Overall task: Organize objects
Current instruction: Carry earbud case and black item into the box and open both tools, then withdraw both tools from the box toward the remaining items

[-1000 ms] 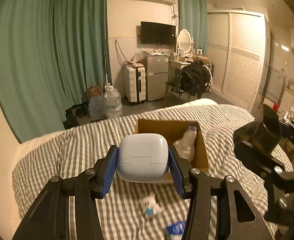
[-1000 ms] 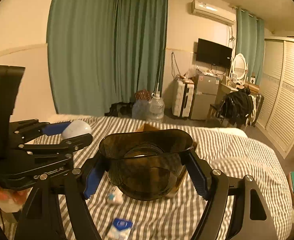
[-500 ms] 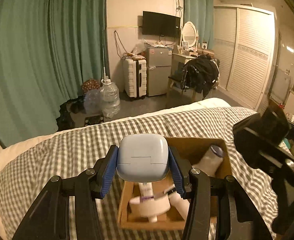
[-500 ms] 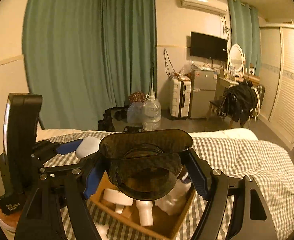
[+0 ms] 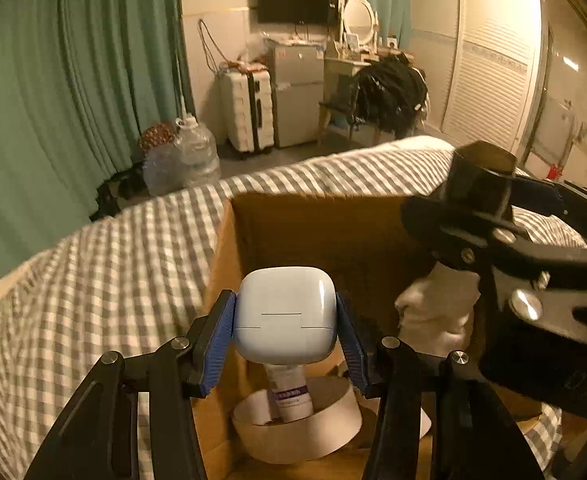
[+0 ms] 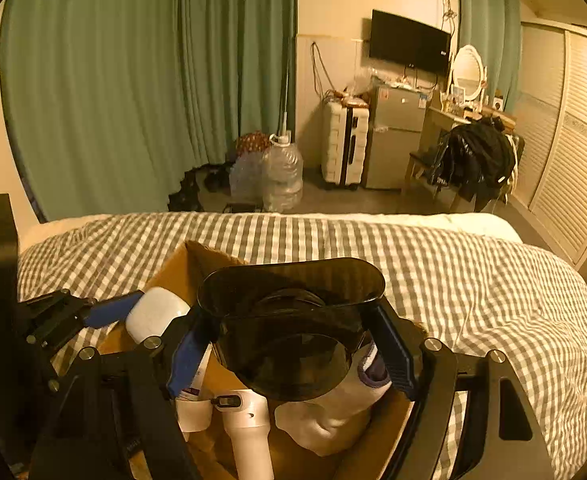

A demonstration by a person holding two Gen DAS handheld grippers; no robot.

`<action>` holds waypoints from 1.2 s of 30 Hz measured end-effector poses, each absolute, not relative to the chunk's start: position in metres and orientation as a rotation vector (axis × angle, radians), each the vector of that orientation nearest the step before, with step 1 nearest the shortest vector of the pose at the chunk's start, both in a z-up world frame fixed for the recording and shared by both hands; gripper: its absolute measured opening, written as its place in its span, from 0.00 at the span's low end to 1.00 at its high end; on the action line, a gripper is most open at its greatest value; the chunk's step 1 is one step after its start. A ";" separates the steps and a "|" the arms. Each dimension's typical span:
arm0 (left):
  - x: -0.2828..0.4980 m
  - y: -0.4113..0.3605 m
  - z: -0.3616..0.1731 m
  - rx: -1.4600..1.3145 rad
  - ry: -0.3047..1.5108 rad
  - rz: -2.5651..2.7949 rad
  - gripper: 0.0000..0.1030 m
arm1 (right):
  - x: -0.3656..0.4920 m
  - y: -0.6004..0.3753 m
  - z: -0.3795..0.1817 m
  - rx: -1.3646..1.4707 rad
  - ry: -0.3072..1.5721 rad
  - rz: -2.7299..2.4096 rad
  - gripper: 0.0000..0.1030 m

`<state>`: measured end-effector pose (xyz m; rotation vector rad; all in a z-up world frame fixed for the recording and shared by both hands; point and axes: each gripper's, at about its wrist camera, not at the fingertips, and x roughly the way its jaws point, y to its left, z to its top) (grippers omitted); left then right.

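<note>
My left gripper (image 5: pixel 285 320) is shut on a pale blue rounded case (image 5: pixel 284 314), held over the near left corner of an open cardboard box (image 5: pixel 313 232). My right gripper (image 6: pixel 289 344) is shut on a dark translucent cup (image 6: pixel 293 320), held mouth-forward over the same box (image 6: pixel 173 270). Beneath the case lie a white ring (image 5: pixel 297 426) and a tube with a purple label (image 5: pixel 289 392). A white sock-like bundle (image 6: pixel 333 420) and a white handle-shaped piece (image 6: pixel 249 428) lie under the cup. In the right wrist view the case (image 6: pixel 155 312) shows at the left.
The box sits on a bed with a grey checked cover (image 6: pixel 473 280). Beyond the bed's far edge are green curtains (image 6: pixel 133 80), big water bottles (image 6: pixel 281 176), a white suitcase (image 6: pixel 343 144), a small fridge (image 6: pixel 395 136) and a chair draped with black clothes (image 6: pixel 473 160).
Both grippers have moved forward and down, from short of the box to right over it. The small toy and the packet on the cover have dropped out of view. Both grips are unchanged.
</note>
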<state>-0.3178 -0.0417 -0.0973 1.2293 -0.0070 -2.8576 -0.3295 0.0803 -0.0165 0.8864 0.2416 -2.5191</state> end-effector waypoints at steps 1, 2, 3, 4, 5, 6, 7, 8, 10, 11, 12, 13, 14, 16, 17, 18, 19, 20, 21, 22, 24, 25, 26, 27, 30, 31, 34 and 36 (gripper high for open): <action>-0.318 -0.042 -0.100 1.245 0.006 -2.855 0.49 | -0.331 0.081 -0.020 0.897 0.237 -2.517 0.72; -0.318 -0.042 -0.103 1.254 0.013 -2.851 0.49 | -0.334 0.082 -0.023 0.909 0.230 -2.518 0.72; -0.318 -0.041 -0.105 1.260 0.010 -2.850 0.49 | -0.336 0.083 -0.027 0.927 0.220 -2.520 0.73; -0.317 -0.040 -0.107 1.265 0.001 -2.848 0.49 | -0.340 0.084 -0.029 0.942 0.208 -2.522 0.73; -0.317 -0.039 -0.108 1.266 -0.003 -2.849 0.49 | -0.341 0.086 -0.032 0.957 0.189 -2.522 0.73; -0.316 -0.038 -0.109 1.269 -0.006 -2.853 0.49 | -0.344 0.089 -0.034 0.963 0.178 -2.519 0.73; -0.317 -0.037 -0.110 1.274 -0.006 -2.856 0.49 | -0.345 0.090 -0.035 0.965 0.170 -2.516 0.73; -0.317 -0.036 -0.111 1.281 -0.005 -2.856 0.51 | -0.345 0.091 -0.036 0.967 0.164 -2.514 0.73; -0.318 -0.034 -0.111 1.315 0.005 -2.855 0.51 | -0.343 0.094 -0.035 0.973 0.154 -2.513 0.73; -0.318 -0.033 -0.112 1.332 0.009 -2.853 0.52 | -0.343 0.095 -0.035 0.975 0.147 -2.509 0.73; -0.317 -0.033 -0.111 1.339 0.011 -2.850 0.55 | -0.340 0.095 -0.032 0.975 0.139 -2.511 0.73; -0.316 -0.032 -0.108 1.324 0.007 -2.849 0.66 | -0.339 0.096 -0.030 0.971 0.135 -2.515 0.73; -0.314 -0.032 -0.104 1.297 0.003 -2.851 0.72 | -0.338 0.097 -0.026 0.963 0.130 -2.521 0.76; -0.308 -0.031 -0.094 1.263 0.013 -2.871 0.77 | -0.333 0.104 -0.016 0.931 0.114 -2.533 0.78; -0.305 -0.030 -0.087 1.244 0.013 -2.876 0.79 | -0.329 0.105 -0.011 0.914 0.104 -2.538 0.80; -0.303 -0.030 -0.080 1.225 0.013 -2.880 0.80 | -0.325 0.109 -0.005 0.899 0.094 -2.543 0.80; -0.296 -0.030 -0.072 1.199 0.017 -2.886 0.80 | -0.321 0.113 0.002 0.882 0.080 -2.552 0.80; -0.292 -0.031 -0.064 1.183 0.024 -2.890 0.80 | -0.317 0.116 0.008 0.871 0.070 -2.556 0.81; -0.286 -0.032 -0.058 1.168 0.032 -2.891 0.80 | -0.312 0.119 0.015 0.858 0.056 -2.560 0.81; -0.279 -0.033 -0.050 1.150 0.040 -2.894 0.80 | -0.307 0.122 0.022 0.847 0.043 -2.562 0.81; -0.264 -0.034 -0.034 1.102 0.036 -2.901 0.80 | -0.293 0.128 0.036 0.824 0.023 -2.566 0.84; -0.255 -0.034 -0.025 1.076 0.031 -2.904 0.80 | -0.285 0.131 0.044 0.812 0.026 -2.566 0.84; -0.249 -0.035 -0.017 1.053 0.027 -2.905 0.80 | -0.277 0.132 0.052 0.798 0.039 -2.569 0.84; -0.239 -0.036 -0.008 1.032 0.027 -2.902 0.80 | -0.270 0.133 0.060 0.787 0.053 -2.573 0.84; -0.212 -0.038 0.019 0.973 0.039 -2.918 0.81 | -0.239 0.137 0.086 0.729 0.085 -2.591 0.85; -0.201 -0.038 0.029 0.948 0.038 -2.926 0.84 | -0.230 0.138 0.094 0.713 0.090 -2.595 0.85; -0.171 -0.042 0.059 0.859 0.020 -2.940 0.92 | -0.202 0.141 0.120 0.668 0.094 -2.593 0.85; -0.151 -0.041 0.077 0.818 -0.009 -2.942 0.92 | -0.181 0.143 0.137 0.642 0.108 -2.595 0.85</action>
